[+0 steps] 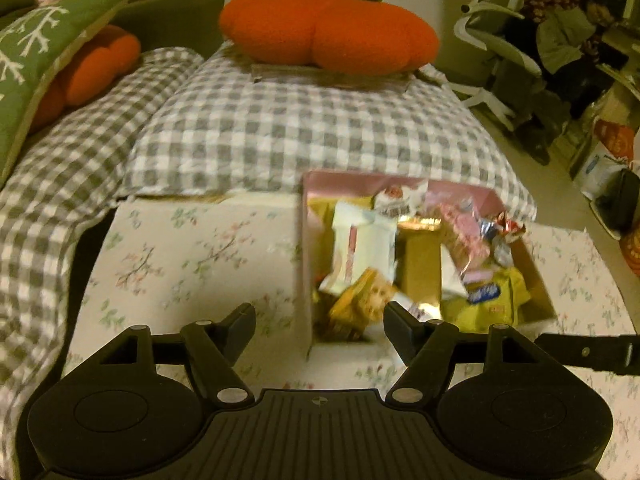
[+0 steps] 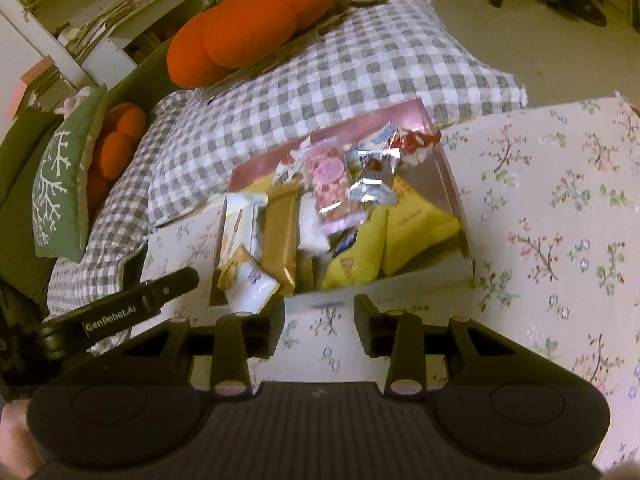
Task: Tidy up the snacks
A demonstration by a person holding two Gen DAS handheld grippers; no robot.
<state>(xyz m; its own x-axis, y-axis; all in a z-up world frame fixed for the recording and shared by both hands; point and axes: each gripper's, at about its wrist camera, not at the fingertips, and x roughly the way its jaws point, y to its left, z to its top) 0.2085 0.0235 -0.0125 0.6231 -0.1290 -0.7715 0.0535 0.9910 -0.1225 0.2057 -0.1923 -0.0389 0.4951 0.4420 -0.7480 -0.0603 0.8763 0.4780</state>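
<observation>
Heaped loosely inside the pink-lined box (image 2: 444, 160) on the flower-print surface (image 2: 560, 220): a gold bar (image 2: 280, 236), a pink flowered packet (image 2: 330, 176), crinkled silver wrappers (image 2: 374, 184), yellow bags (image 2: 416, 220), a tall white packet (image 2: 240, 220) leaning at the left wall, and a small white-and-gold packet (image 2: 248, 280) propped at the near left corner. Likely to go wrong here: top packets sliding or tipping out if one beneath gets tugged, since the pile sits high and uneven; slick foil slipping from the pads; the light box skidding if its near wall is nudged; a clash between the two tools, both aimed at the same near edge.

Just ahead of the right hand-held gripper (image 2: 319, 316), fingers spread and empty, tips close to the near wall of the box, whether touching cannot be told. Also just ahead of the left hand-held gripper (image 1: 319, 322), likewise spread wide and holding nothing, with the box (image 1: 306, 240) off to its right and the orange-gold packet (image 1: 360, 300) near its right finger. Behind the box, a checked pillow (image 1: 280, 132) topped by an orange plush cushion (image 1: 328, 28); a green snowflake cushion (image 1: 36, 64) far left
</observation>
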